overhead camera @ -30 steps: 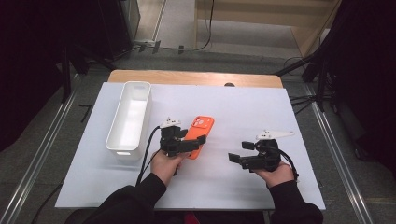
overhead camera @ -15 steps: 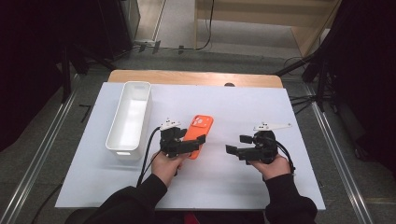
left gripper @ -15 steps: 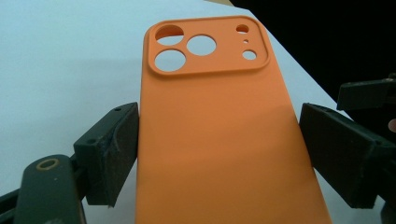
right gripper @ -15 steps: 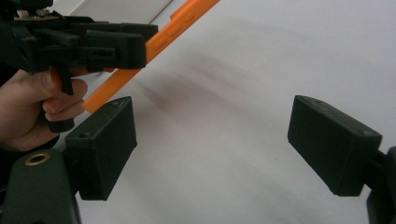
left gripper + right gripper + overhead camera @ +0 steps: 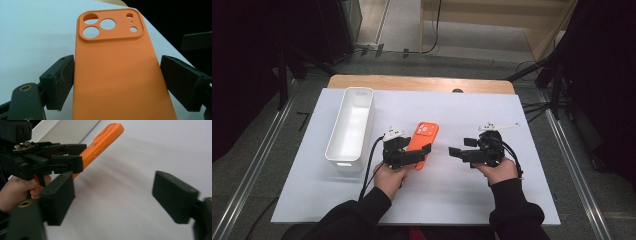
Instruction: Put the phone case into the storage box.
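Observation:
An orange phone case (image 5: 422, 138) with camera cut-outs is gripped by its two long edges in my left gripper (image 5: 414, 156), left of the table's centre. In the left gripper view the two jaws press on either side of the case (image 5: 117, 75). The right gripper view shows the case (image 5: 102, 142) tilted up off the white surface, a shadow under it, with the left gripper (image 5: 72, 157) shut on it. My right gripper (image 5: 457, 151) is held to the right of the case and points left at it. Its jaws stand wide open around nothing (image 5: 112, 197).
A long white bin (image 5: 350, 125) lies left of the left gripper, lengthwise away from me, and its wall (image 5: 62, 130) shows in the right gripper view. A white sheet (image 5: 462, 200) covers the table, with a wooden edge (image 5: 422, 82) at the far side.
My right gripper has moved a little to the left and away from me, toward the case. The left gripper and the case have stayed in place.

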`<action>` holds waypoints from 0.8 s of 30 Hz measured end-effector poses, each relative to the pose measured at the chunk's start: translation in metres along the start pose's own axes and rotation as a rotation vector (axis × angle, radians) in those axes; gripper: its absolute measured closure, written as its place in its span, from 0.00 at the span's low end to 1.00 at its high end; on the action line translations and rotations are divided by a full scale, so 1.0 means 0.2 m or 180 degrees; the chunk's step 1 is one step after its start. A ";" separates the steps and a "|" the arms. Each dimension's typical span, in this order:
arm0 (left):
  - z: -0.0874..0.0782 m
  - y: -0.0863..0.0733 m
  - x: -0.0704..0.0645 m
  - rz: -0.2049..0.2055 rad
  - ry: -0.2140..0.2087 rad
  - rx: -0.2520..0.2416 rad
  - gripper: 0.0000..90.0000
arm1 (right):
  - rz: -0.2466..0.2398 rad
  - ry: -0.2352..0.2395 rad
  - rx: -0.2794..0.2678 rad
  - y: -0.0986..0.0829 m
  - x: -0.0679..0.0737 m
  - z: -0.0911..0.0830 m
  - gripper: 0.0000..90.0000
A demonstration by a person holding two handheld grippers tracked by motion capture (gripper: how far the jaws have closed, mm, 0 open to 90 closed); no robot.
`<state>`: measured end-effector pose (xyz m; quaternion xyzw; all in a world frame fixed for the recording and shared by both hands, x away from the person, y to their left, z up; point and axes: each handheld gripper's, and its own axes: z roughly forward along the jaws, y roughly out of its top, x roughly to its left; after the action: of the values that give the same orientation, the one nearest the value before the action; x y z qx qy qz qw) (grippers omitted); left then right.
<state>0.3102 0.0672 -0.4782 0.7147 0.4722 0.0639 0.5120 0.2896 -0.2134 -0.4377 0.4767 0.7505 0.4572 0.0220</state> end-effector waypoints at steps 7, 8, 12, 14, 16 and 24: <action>0.00 -0.01 0.00 0.0028 0.0004 -0.0024 0.16 | 0.0004 0.0036 0.0009 0.04 0.00 0.02 0.23; 0.00 -0.01 -0.01 0.0034 0.0006 -0.0041 0.16 | 0.0007 0.0042 0.0020 0.05 0.00 0.02 0.23; 0.00 -0.01 -0.01 0.0065 0.0082 -0.0065 0.16 | 0.0068 0.0087 0.0049 0.08 0.00 0.04 0.24; 0.00 -0.02 -0.01 0.0067 0.0093 -0.0061 0.16 | 0.0120 0.0131 0.0064 0.10 0.00 0.05 0.26; 0.00 -0.02 -0.01 0.0071 0.0083 -0.0081 0.16 | 0.0133 0.0145 0.0065 0.12 0.00 0.06 0.27; 0.00 -0.03 -0.03 0.0113 0.0070 -0.0122 0.16 | 0.0243 0.0171 0.0049 0.16 -0.01 0.07 0.28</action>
<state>0.3031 0.0631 -0.4803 0.7123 0.4637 0.0899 0.5191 0.3196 -0.2007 -0.4238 0.4926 0.7356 0.4646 -0.0192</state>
